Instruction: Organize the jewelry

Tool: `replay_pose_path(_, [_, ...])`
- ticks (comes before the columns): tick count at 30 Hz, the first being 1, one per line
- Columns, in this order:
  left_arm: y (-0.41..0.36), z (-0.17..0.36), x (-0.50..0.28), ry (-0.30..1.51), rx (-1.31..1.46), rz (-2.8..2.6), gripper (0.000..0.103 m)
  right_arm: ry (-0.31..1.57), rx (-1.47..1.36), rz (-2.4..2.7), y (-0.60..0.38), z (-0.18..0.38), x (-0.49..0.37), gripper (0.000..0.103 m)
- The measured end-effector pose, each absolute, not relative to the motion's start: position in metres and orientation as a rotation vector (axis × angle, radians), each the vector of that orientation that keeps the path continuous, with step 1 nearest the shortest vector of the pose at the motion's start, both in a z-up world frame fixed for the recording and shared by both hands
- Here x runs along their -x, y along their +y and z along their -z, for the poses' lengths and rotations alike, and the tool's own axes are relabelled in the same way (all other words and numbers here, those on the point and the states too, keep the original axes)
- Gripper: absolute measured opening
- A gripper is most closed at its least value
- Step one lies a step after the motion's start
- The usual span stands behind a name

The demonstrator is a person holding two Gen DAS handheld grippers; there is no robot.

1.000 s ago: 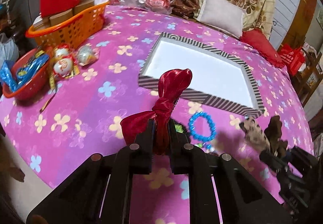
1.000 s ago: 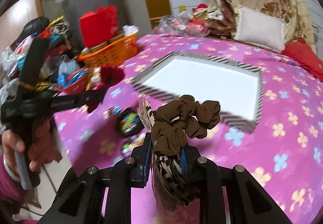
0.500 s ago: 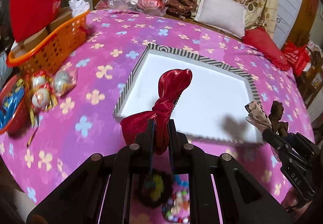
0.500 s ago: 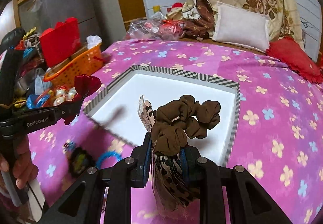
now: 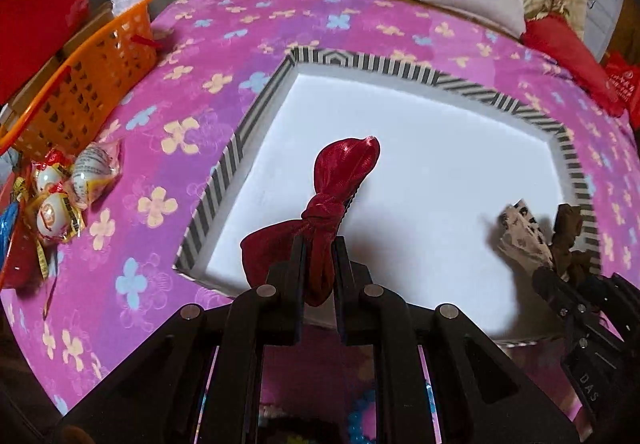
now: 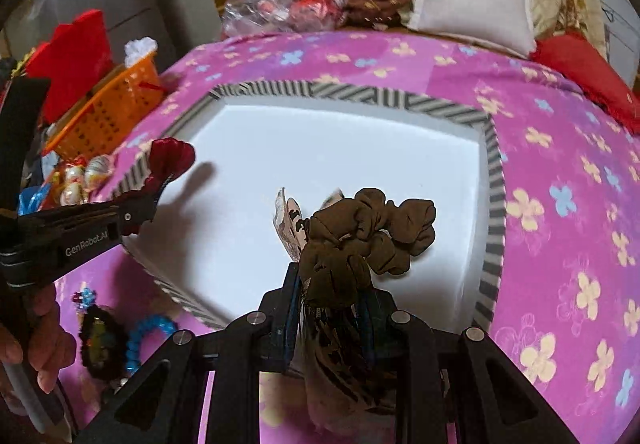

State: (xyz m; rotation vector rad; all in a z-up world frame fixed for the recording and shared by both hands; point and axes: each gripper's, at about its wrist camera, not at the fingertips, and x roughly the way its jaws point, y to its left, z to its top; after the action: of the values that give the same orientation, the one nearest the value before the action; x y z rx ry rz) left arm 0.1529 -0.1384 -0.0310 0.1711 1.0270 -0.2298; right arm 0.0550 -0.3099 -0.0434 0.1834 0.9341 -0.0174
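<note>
Left gripper (image 5: 319, 264): fingers pressed together on a red satin bow (image 5: 332, 200), which is held upright above the near-left part of a striped tray (image 5: 224, 180). Right gripper (image 6: 328, 308): fingers clamped on a brown scrunchie (image 6: 368, 236) together with a leopard-print hair tie (image 6: 290, 222), both held over the tray's white floor near its front edge. Tray: shallow, black-and-white striped rim, set on a pink flowered bedspread (image 6: 560, 172). Blue bead bracelet (image 6: 146, 336): laid on the bedspread just in front of the tray's near-left corner, beside a dark hair tie (image 6: 98, 340) with coloured beads. Orange basket (image 5: 84, 84): placed well left of the tray, wrapped sweets (image 5: 68, 184) near it.
</note>
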Motion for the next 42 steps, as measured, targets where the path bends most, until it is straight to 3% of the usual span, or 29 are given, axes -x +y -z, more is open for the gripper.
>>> replay_pose_path(3, [-0.140, 0.040, -0.156, 1.043, -0.190, 0.211, 0.011, 0.952, -0.192, 0.018, -0.312, 0.049, -0.056, 0.024])
replay_pose_path(8, [-0.142, 0.045, -0.154, 1.035, -0.207, 0.198, 0.015, 0.962, -0.159, 0.022, -0.309, 0.049, -0.053, 0.036])
replay_pose_path(9, [-0.142, 0.045, -0.154, 1.036, -0.212, 0.199, 0.022, 0.958, -0.152, 0.025, -0.307, 0.048, -0.052, 0.044])
replay_pose_path(12, [-0.142, 0.042, -0.150, 1.023, -0.214, 0.205, 0.046, 0.923, -0.146, 0.023, -0.305, 0.038, -0.044, 0.046])
replay_pose_path(16, [-0.139, 0.029, -0.142, 0.985, -0.209, 0.208, 0.054, 0.893, -0.167, 0.030, -0.305, 0.027, -0.032, 0.046])
replay_pose_path(29, [-0.119, -0.015, -0.079, 0.851, -0.202, 0.221, 0.055, 0.779, -0.194, 0.022, -0.277, -0.009, 0.022, 0.048])
replay_pose_path(33, [-0.108, -0.023, -0.057, 0.834, -0.190, 0.220, 0.055, 0.747, -0.206, 0.041, -0.270, -0.017, 0.039, 0.068])
replay_pose_path(42, [-0.081, -0.033, -0.014, 0.790, -0.157, 0.194, 0.055, 0.721, -0.218, 0.040, -0.254, -0.025, 0.068, 0.068])
